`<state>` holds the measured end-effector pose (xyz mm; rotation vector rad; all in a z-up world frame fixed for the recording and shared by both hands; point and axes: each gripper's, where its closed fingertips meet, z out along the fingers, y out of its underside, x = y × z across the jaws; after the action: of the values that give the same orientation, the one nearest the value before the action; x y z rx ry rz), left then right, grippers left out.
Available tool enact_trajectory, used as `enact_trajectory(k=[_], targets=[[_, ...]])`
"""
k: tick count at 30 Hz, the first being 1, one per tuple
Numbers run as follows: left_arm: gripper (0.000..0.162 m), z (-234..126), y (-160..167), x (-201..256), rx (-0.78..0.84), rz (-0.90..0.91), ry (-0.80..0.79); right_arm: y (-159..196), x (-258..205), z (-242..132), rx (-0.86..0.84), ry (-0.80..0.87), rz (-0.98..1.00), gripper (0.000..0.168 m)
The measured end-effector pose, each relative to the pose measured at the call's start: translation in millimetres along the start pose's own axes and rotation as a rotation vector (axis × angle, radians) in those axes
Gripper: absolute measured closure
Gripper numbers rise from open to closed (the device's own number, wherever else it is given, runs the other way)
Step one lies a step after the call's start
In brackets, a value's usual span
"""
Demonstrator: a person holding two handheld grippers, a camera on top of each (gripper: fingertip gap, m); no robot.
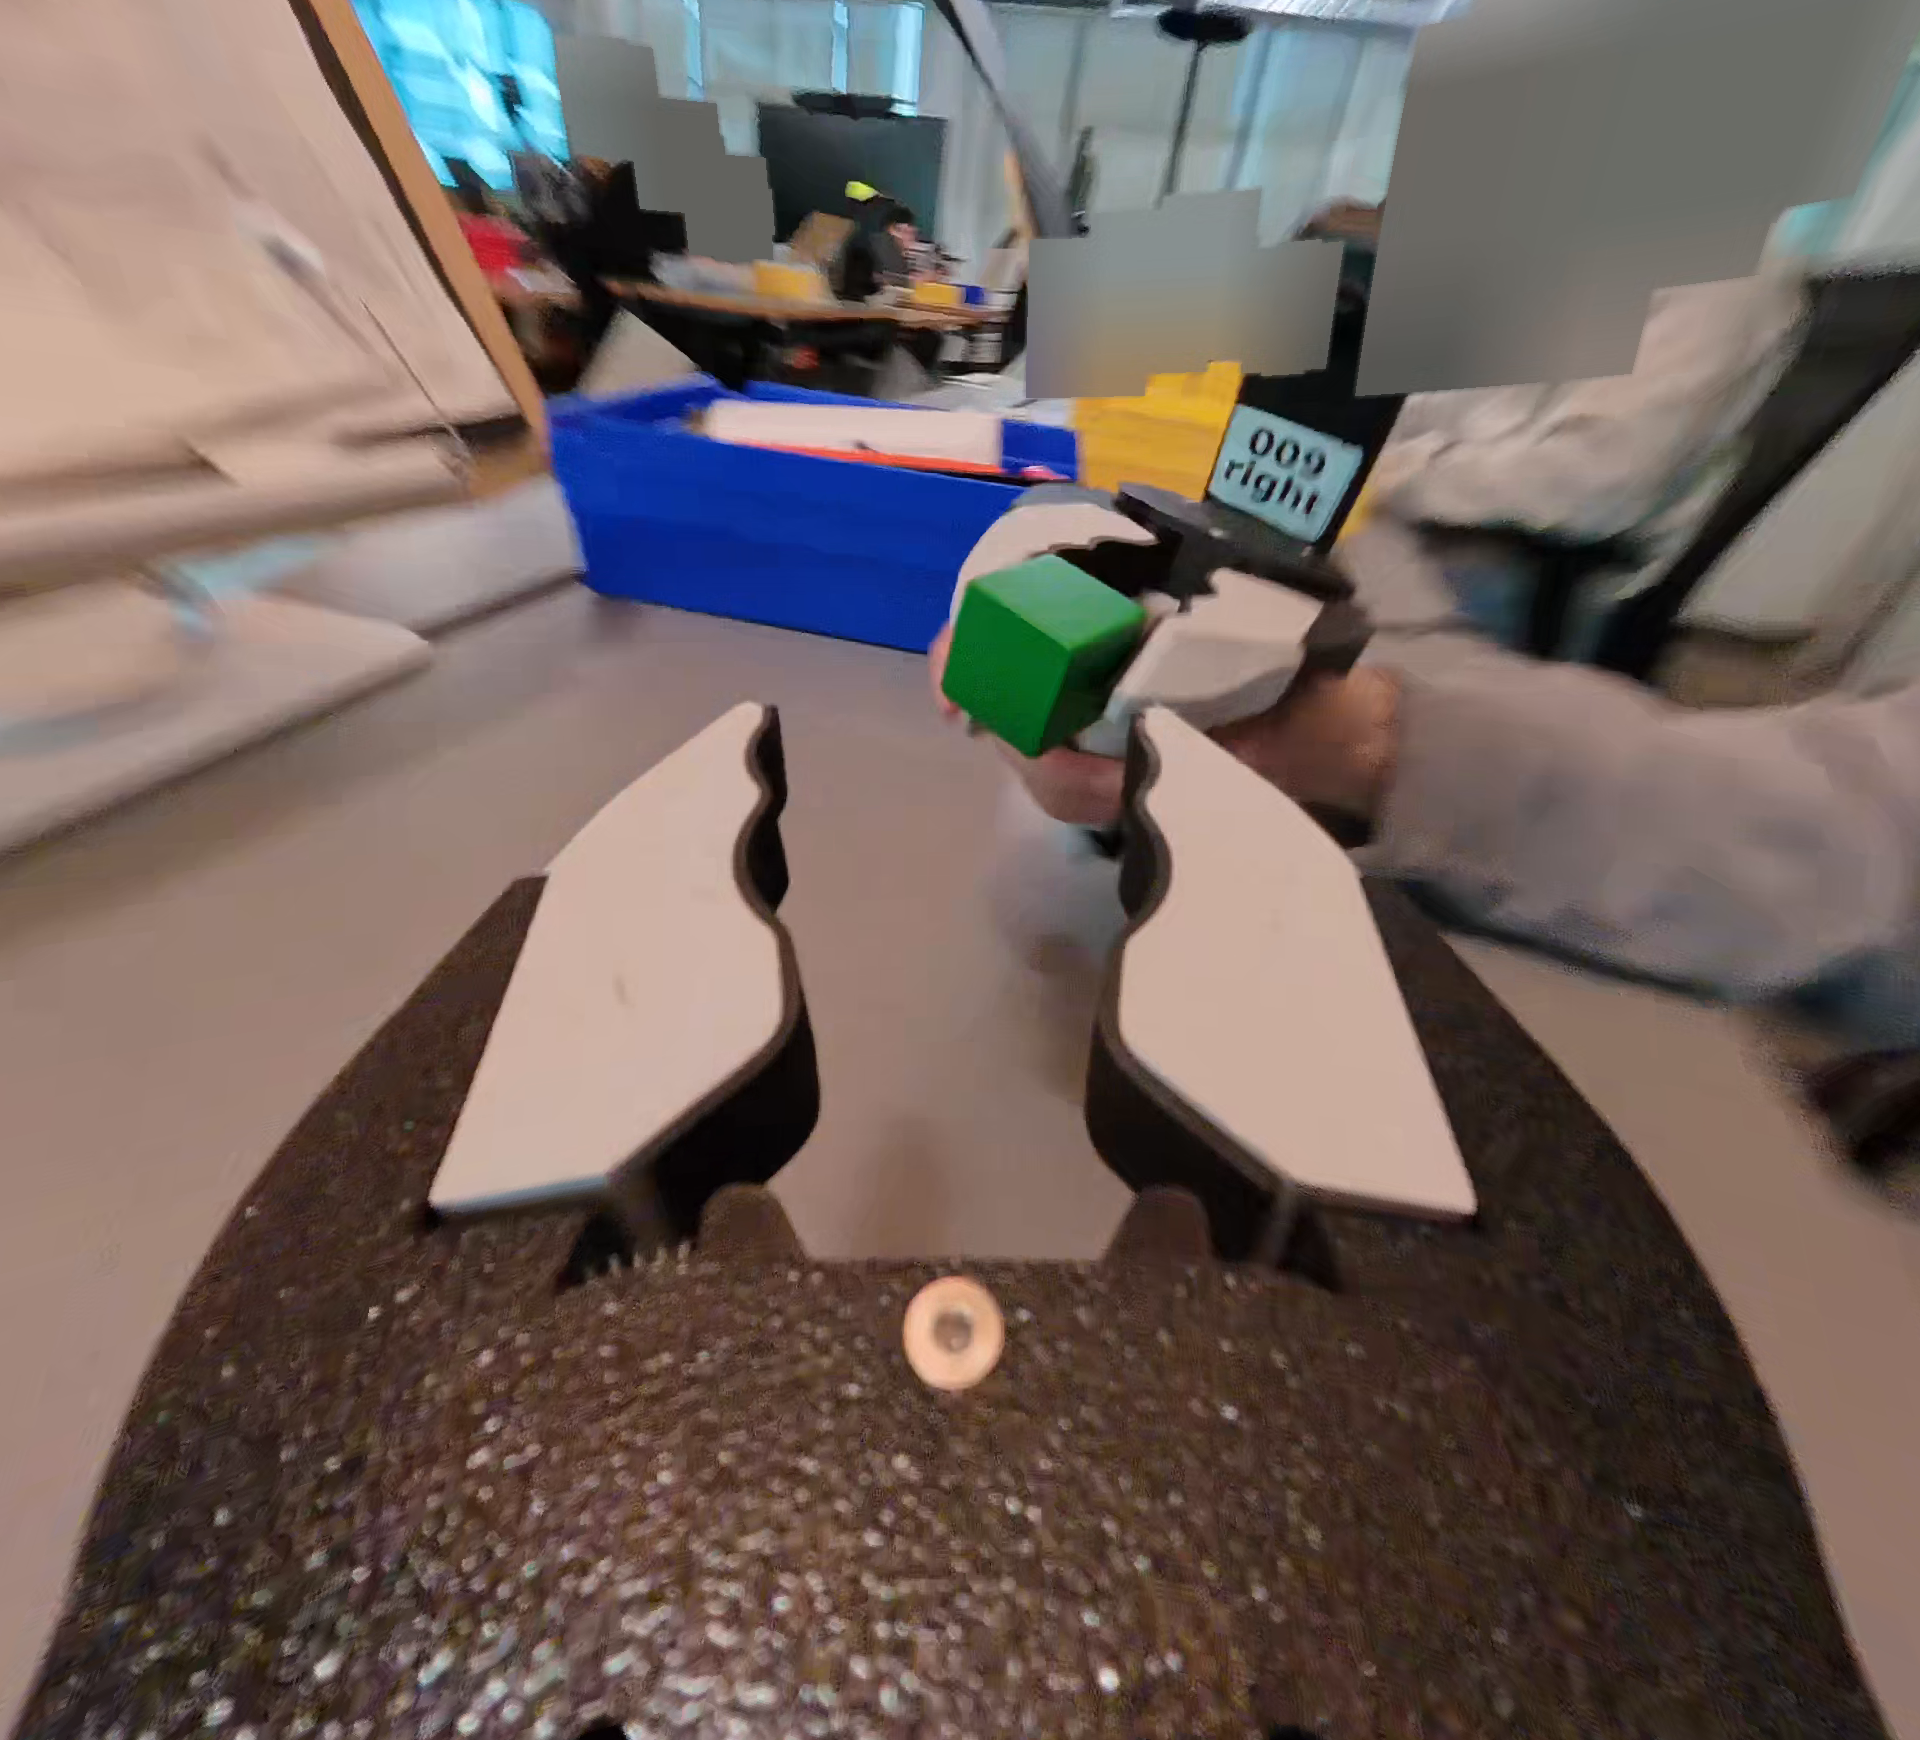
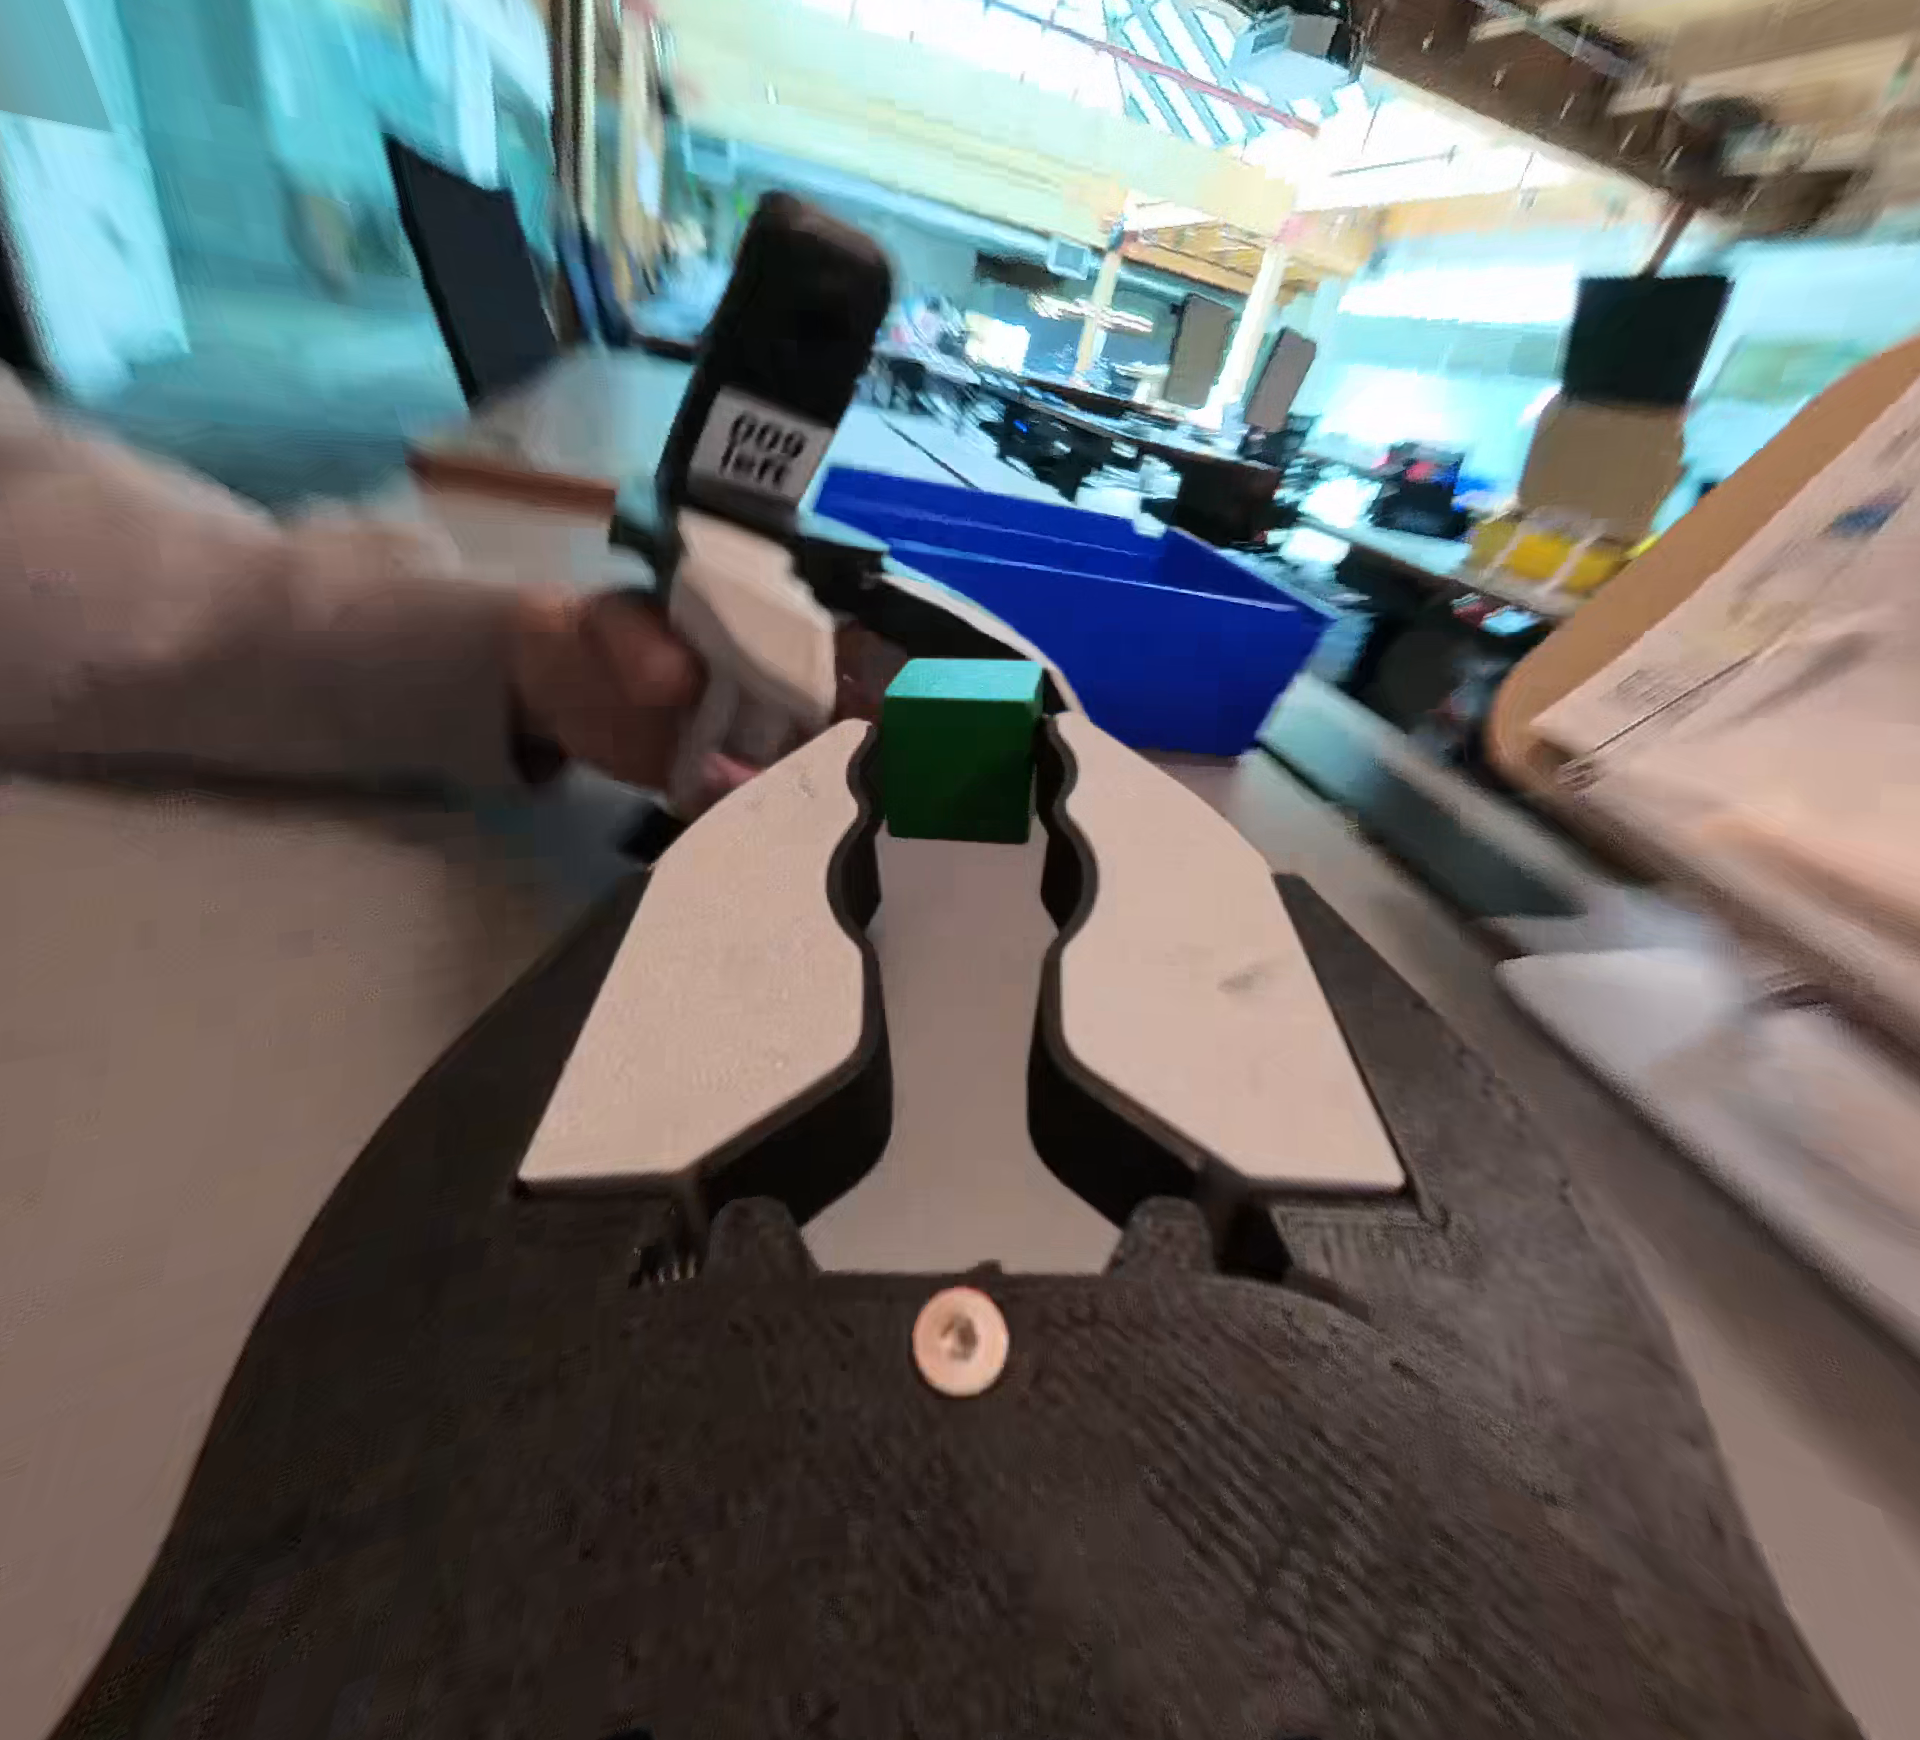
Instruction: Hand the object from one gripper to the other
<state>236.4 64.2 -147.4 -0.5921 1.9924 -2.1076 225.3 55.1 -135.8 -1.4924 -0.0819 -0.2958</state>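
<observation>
A green cube [image 2: 961, 750] sits clamped between the tips of my right gripper [image 2: 958, 740], held in the air above the grey table. In the left wrist view the same cube [image 1: 1039, 651] shows at the right, in the right gripper's grey fingers [image 1: 1216, 651], a hand behind it. My left gripper [image 1: 951, 734] is open and empty, its right fingertip just below and beside the cube, not around it. In the right wrist view the left gripper [image 2: 748, 651] shows behind and left of the cube, held by a hand.
A blue bin [image 1: 790, 527] with a white roll inside stands at the back of the grey table [image 1: 260, 1015]; it also shows in the right wrist view [image 2: 1122, 620]. A cardboard box [image 1: 208, 236] rises at the left. A yellow bin [image 1: 1153, 433] is behind the blue bin.
</observation>
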Motion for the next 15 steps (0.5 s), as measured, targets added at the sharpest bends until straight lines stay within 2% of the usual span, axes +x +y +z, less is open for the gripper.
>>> enact_trajectory(k=[3, 5, 9, 11, 15], targets=[[0.101, -3, 3, 7, -0.007, -0.332, 0.196, 8, -5, -2, -0.110, 0.034, -0.423, 0.140], [0.104, -3, 10, 14, -0.037, -0.442, 0.285, 14, -12, 1, -0.154, 0.018, -0.540, 0.140], [0.111, -1, 20, 31, -0.099, -0.512, 0.405, 17, -25, 6, -0.152, -0.034, -0.580, 0.140], [0.130, -2, 22, 35, -0.107, -0.523, 0.446, 18, -28, 7, -0.151, -0.055, -0.564, 0.140], [0.132, -1, 24, 30, -0.105, -0.540, 0.437, 24, -23, 8, -0.182, -0.025, -0.477, 0.140]])
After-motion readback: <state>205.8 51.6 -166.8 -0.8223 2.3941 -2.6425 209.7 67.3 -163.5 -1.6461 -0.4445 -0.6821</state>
